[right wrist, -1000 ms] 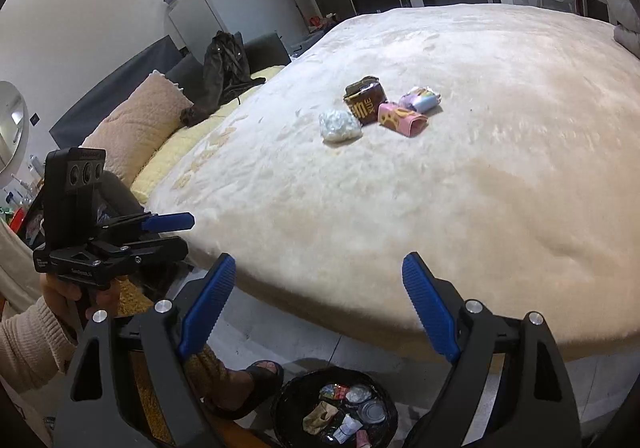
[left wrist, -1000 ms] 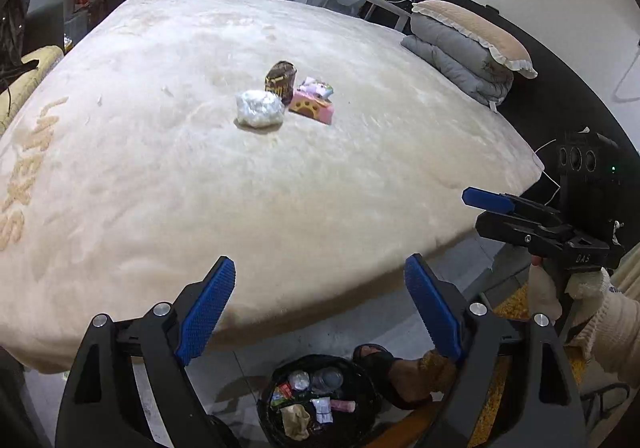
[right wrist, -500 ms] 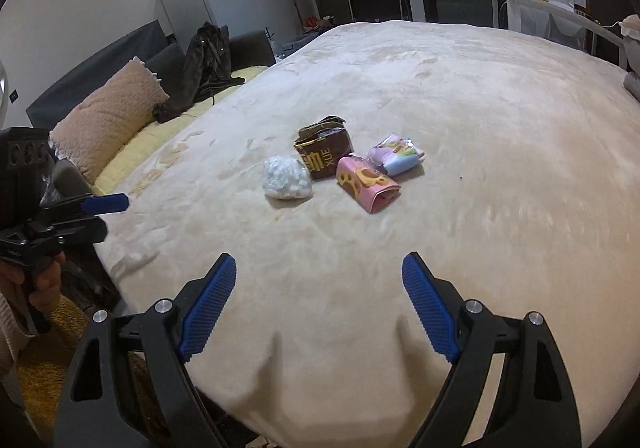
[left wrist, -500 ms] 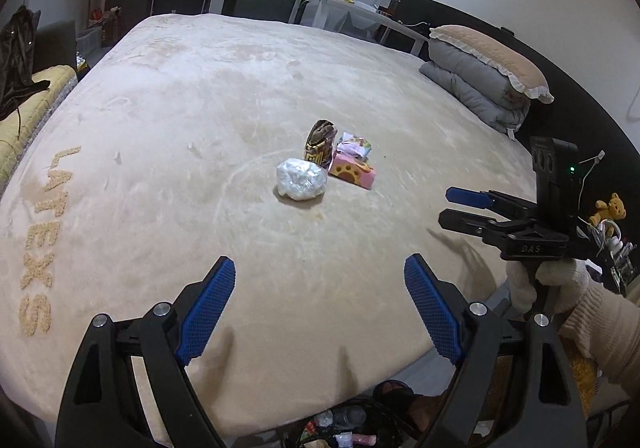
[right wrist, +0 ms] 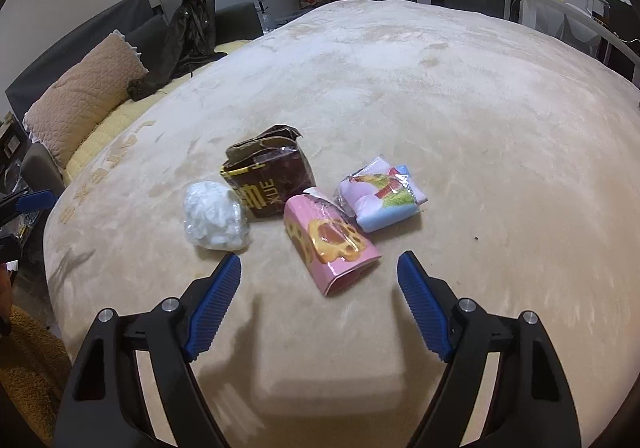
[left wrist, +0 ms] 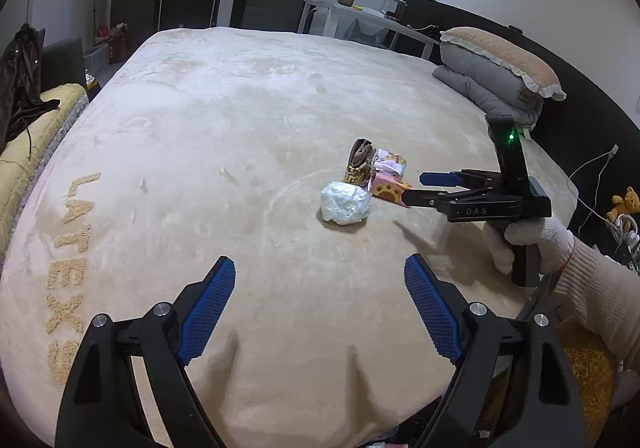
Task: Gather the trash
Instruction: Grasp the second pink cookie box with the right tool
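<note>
Just ahead of two spread grippers, four pieces of trash lie clustered on a beige bed [left wrist: 208, 135].

Right gripper [right wrist: 319, 276] fingers are spread and empty, the pink wrapper [right wrist: 330, 244] lying between and just beyond their tips. Around it sit a white crumpled wad [right wrist: 214, 215], a brown packet [right wrist: 270, 175] and a pale blue packet [right wrist: 382, 193]. Left gripper [left wrist: 320, 280] fingers are also spread and empty, well short of the cluster.
</note>
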{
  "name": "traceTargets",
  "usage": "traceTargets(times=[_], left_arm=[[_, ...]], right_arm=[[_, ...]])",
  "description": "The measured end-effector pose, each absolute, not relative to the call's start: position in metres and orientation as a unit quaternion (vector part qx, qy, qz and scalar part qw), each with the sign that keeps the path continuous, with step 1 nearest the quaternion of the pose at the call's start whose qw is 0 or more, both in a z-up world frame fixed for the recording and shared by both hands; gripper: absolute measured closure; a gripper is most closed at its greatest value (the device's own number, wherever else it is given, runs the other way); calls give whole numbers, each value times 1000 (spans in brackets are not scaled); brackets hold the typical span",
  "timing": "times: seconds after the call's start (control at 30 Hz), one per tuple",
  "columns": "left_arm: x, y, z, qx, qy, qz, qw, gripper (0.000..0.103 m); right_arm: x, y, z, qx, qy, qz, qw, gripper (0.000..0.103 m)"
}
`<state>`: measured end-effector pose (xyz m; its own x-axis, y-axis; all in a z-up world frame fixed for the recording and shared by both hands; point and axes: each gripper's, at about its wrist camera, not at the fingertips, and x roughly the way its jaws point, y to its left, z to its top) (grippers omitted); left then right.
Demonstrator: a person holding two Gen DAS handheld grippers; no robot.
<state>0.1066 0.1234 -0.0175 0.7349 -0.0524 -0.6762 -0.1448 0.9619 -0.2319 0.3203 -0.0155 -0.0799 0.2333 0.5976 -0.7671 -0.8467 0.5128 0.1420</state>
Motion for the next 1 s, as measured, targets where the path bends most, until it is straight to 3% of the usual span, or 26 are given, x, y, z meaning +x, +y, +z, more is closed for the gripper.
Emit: traceTargets(times=[0.3, 0.53, 1.0], left_arm=[[105, 132, -27, -137, 374, 26, 917, 18], [107, 126, -28, -130, 377, 18, 917, 18], [118, 122, -35, -123, 382, 20, 916, 18]], right_arm=[[330, 4, -99, -182, 419, 462, 761, 37], [331, 4, -98, -178, 418, 461, 762, 53], [316, -18, -77, -147, 412, 491, 753, 61]])
